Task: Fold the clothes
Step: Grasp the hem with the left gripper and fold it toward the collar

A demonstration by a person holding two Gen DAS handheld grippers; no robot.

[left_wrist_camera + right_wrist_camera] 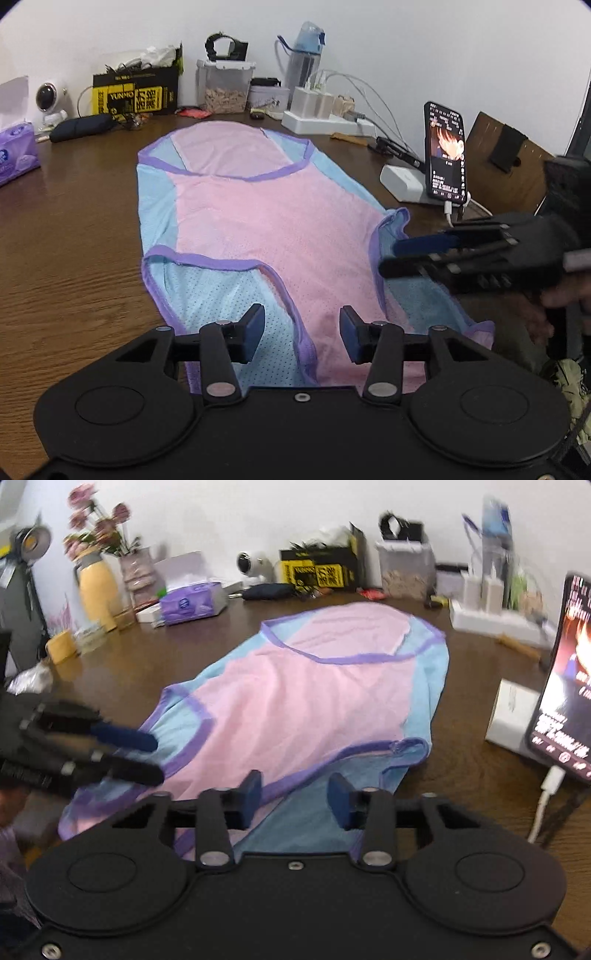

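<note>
A pink vest (pixel 266 214) with light-blue mesh sides and purple trim lies flat on the brown wooden table (pixel 74 229), neck end far, hem end near. My left gripper (pixel 303 334) hovers open over the near left armhole, nothing between its blue pads. My right gripper (pixel 388 256) comes in from the right beside the vest's right armhole edge. In the right wrist view the vest (pixel 303 694) fills the middle. The right gripper (pixel 295 801) stands open over the purple trim (pixel 332 764), which runs beneath the gap. The left gripper (pixel 157 757) shows at the left edge, open.
A lit phone (pixel 445 151) on a white stand sits right of the vest, cable trailing. Along the back wall stand a power strip (pixel 325 118), water bottle (pixel 304 55), clear food box (pixel 225 86), yellow-black box (pixel 135 92), small camera (pixel 48 98) and tissue pack (pixel 16 155). A flower vase (pixel 98 587) stands far left.
</note>
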